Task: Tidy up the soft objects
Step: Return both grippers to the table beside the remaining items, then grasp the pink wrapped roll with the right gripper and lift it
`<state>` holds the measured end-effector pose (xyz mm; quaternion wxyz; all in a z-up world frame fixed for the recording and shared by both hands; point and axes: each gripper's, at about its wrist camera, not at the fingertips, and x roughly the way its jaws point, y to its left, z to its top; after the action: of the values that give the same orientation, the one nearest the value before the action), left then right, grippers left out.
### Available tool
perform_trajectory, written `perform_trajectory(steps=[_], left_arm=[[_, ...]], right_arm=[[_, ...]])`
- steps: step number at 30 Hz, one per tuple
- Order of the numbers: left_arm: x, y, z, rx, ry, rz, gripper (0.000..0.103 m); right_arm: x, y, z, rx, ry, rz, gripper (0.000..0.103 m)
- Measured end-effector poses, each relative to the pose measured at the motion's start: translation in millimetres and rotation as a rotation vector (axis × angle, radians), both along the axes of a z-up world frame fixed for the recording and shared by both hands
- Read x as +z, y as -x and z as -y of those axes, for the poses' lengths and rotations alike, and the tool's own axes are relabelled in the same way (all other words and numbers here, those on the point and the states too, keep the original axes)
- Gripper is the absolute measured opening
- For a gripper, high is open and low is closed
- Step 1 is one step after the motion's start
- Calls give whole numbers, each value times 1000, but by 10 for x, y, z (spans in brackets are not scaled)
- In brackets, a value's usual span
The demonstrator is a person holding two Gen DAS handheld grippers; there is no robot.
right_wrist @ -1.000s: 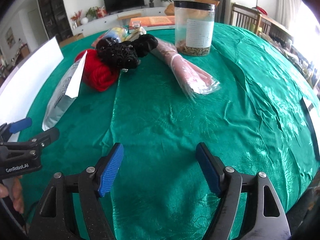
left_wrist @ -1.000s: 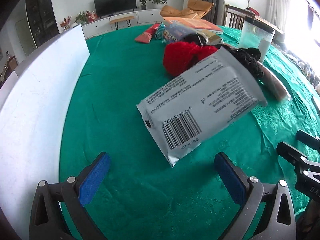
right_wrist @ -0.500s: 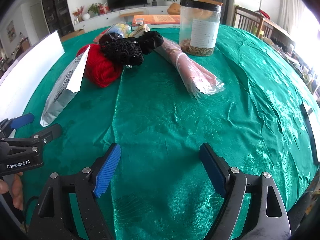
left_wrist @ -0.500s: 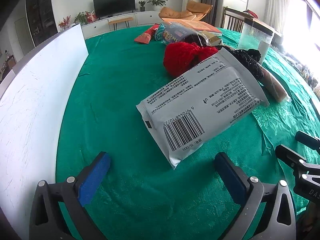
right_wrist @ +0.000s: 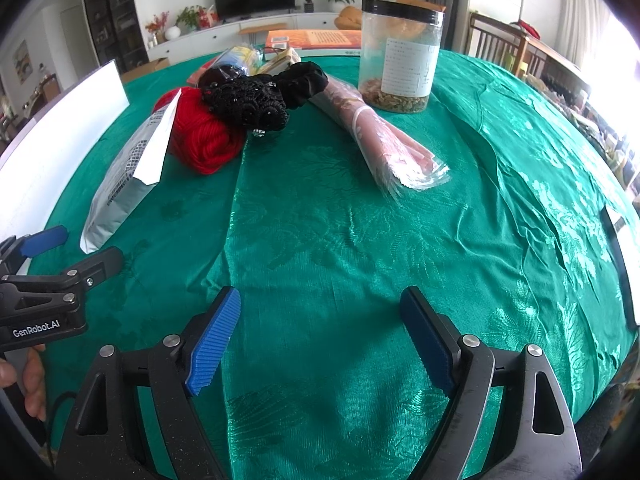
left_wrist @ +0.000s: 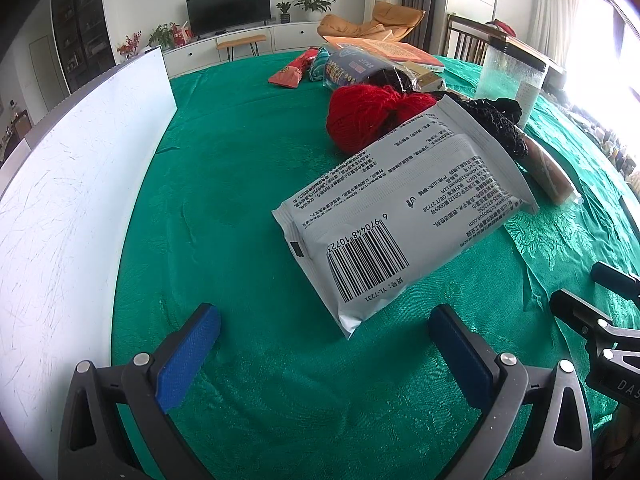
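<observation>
Left gripper (left_wrist: 324,344): jaws spread wide and holding nothing, blue pads hanging just short of the near corner of the grey pouch (left_wrist: 404,220), above the green tablecloth (left_wrist: 224,184).

Right gripper (right_wrist: 320,332): likewise spread and empty, poised over bare cloth, well apart from every item.

Step in hand: judged to be the approach to the pouch, with no grasp yet made.

Doing it well: the jaws likely need to slide forward and straddle the pouch's narrow near end, closing across the sealed edge, not over the wide face, which looks too broad for the opening. A low, level entry should stop the pads snagging the wrinkled cloth.

Risk: a pinch on slick film alone may slip; taking in some of the padded body should hold better.

Pouch: pale grey, pillow-shaped, barcode and small print facing up. It lies at a slant, its far end propped against the red yarn (left_wrist: 372,116), its near corner on the cloth.

Neighbours: black knitted item (right_wrist: 248,104) sits against the yarn; a pink roll in clear wrap (right_wrist: 384,140) lies beside it; a clear jar (right_wrist: 400,64) stands behind.

Left edge: white board (left_wrist: 76,184) stands along the table, near the pouch but not touching.
</observation>
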<state>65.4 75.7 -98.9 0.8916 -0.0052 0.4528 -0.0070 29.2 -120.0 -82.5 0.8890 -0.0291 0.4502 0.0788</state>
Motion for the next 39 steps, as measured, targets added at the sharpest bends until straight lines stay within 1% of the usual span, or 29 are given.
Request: perform_trajectory(steps=[12,39], left_arm=[[-1,-1,1,0,0,0,103],[-1,8,3,0,0,1,103]], right_arm=[[-7,-9,1,3,2,0,87],[-11,-19,10,4,-3,0,87]])
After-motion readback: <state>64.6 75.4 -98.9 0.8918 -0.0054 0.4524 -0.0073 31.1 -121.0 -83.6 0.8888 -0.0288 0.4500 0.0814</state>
